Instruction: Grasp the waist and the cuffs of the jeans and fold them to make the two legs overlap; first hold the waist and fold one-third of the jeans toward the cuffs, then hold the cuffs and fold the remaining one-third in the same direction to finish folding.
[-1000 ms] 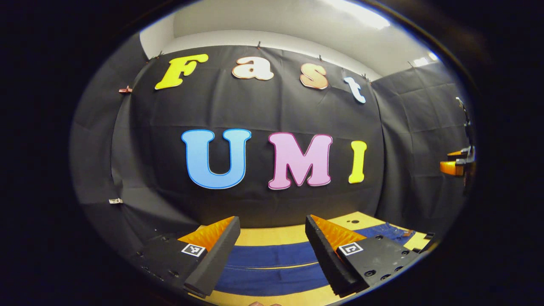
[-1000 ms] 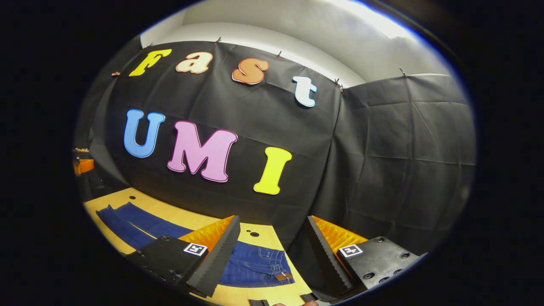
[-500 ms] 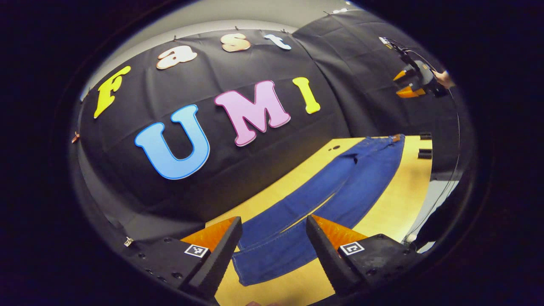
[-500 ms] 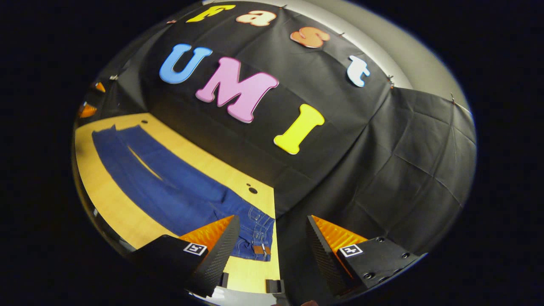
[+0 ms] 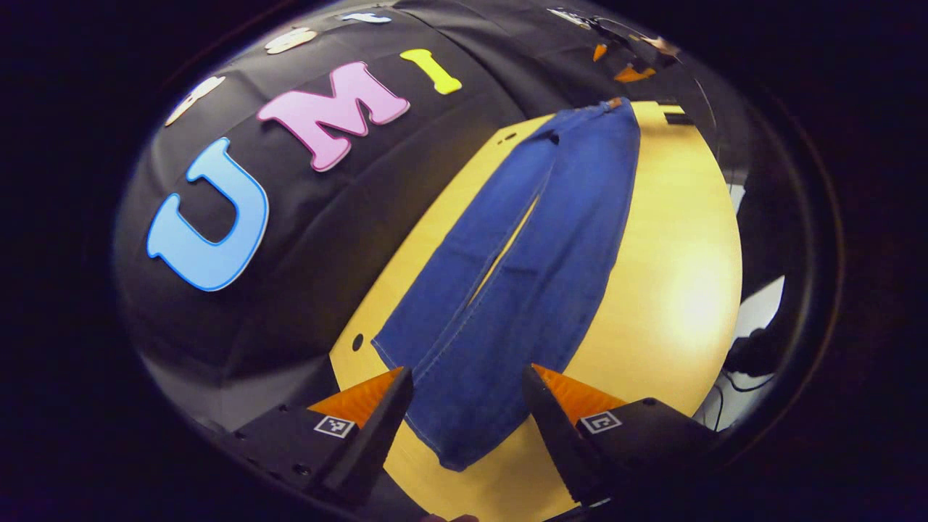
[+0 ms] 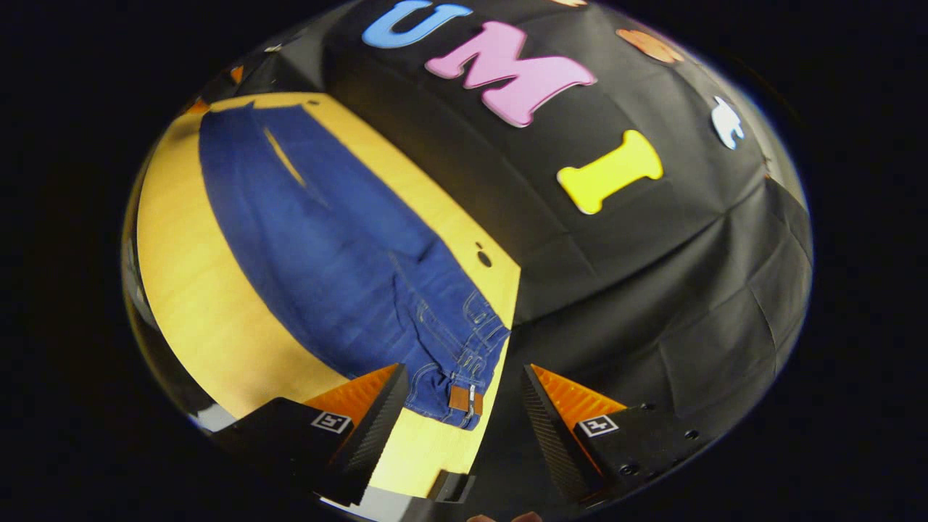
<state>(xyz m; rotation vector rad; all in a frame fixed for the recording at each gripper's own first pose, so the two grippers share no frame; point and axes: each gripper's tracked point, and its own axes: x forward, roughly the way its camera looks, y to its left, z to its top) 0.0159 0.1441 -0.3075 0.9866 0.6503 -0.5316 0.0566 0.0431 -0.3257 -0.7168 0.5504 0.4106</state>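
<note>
Jeans flat on the desk, both grippers above them

The jeans [image 5: 522,246] lie lengthwise, legs side by side; left gripper [image 5: 464,413] spread over the cuffs, right gripper [image 6: 460,409] spread over the waist.

jeans [image 5: 522,261] lie flat along the yellow table [image 5: 667,275], a wide bare strip of tabletop along their near side and a narrower strip between them and the black cloth wall [image 5: 326,239]. left gripper [image 5: 464,420] hangs above the cuff end, fingers apart with nothing between them; right gripper [image 6: 460,420] likewise above the waist [image 6: 464,362], fingers apart, close to the table's end edge. small dark blocks [image 5: 674,116] sit at the table edge near the waist; the cloth wall closes off the far side and the waist end.
</note>
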